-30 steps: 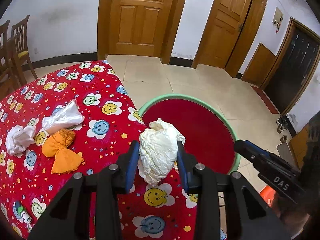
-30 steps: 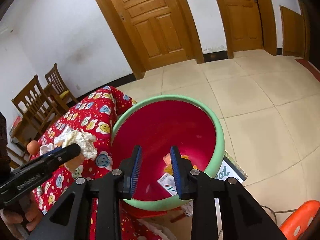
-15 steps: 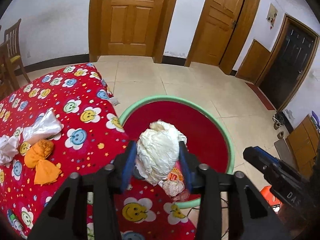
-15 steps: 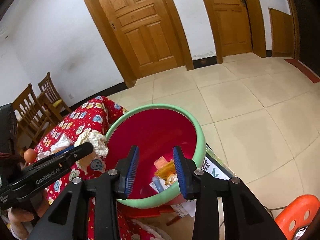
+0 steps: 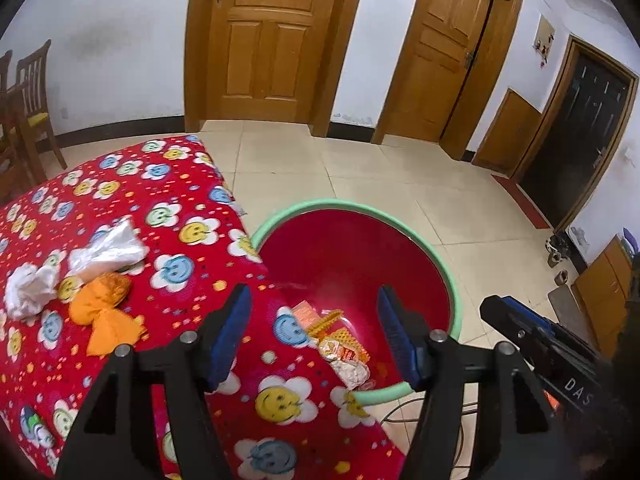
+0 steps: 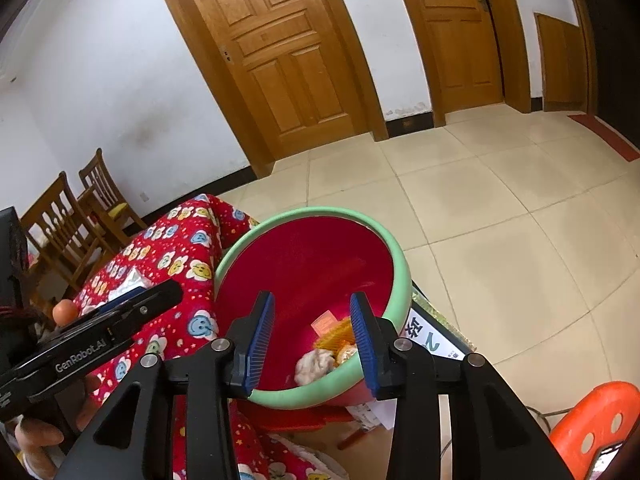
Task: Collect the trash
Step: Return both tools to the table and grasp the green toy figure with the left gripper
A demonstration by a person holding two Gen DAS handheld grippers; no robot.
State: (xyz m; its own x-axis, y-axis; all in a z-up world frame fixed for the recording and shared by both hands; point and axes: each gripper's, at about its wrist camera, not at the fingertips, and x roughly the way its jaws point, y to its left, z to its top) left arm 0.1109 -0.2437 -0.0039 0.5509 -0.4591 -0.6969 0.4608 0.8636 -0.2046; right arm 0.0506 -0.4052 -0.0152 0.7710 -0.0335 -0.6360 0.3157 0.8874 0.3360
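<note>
Left gripper (image 5: 314, 330) is opening up with nothing between the jaws, hanging over the red basin (image 5: 448, 276), which already has a few wrappers (image 5: 340, 344) in it. Off to its left, an orange wad (image 5: 105, 312), a white tissue (image 5: 30, 290) and a clear bag (image 5: 108, 250) are on the tablecloth (image 5: 120, 184). Right gripper (image 6: 313, 334) is partly open and opening too, empty.
</note>
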